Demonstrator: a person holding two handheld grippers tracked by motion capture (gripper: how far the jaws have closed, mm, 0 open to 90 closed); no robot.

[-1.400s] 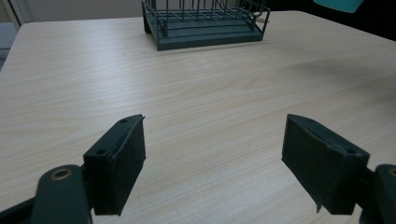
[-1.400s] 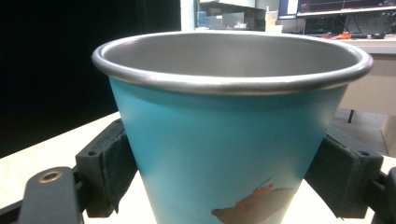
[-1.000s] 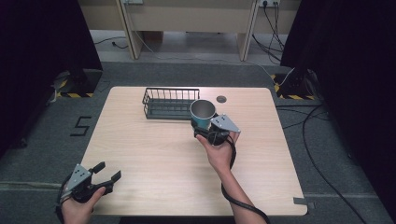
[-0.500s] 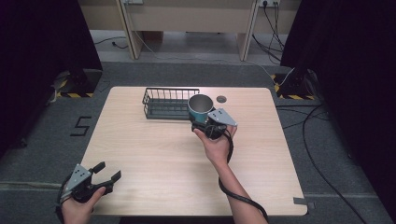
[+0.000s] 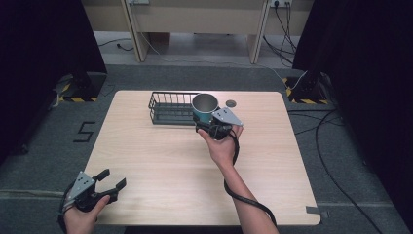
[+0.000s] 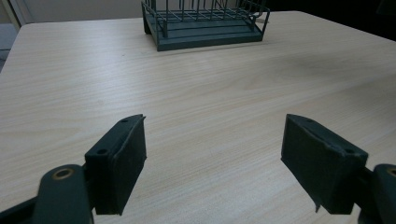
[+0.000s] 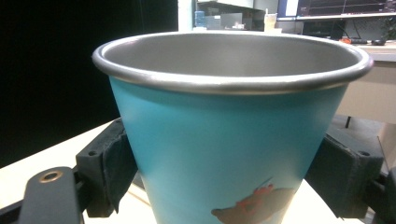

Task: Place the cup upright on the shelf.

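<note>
The right gripper [image 7: 224, 172] pinches a smooth, steel-rimmed teal cup [image 7: 229, 135] beside the wire basket [image 5: 170, 108]; the left gripper [image 6: 215, 168] stays spread above the woodgrain table [image 6: 187, 93].

In the right gripper view the teal cup [image 7: 224, 140] is cut off by the bottom edge, so its base and the lower part of its orange-brown print cannot be seen, and its wall hides the inner faces of the right claw [image 7: 224, 182]. From the high view, that claw [image 5: 210, 127] sits mostly under its grey plate and the hand [image 5: 221, 146], and the cup [image 5: 204, 108] covers the right end of the wire basket [image 5: 170, 108]. The left gripper view crops the basket [image 6: 205, 23] at the top edge. The small dark disc [image 5: 231, 103] on the surface [image 5: 160, 161] is too small to identify.
</note>
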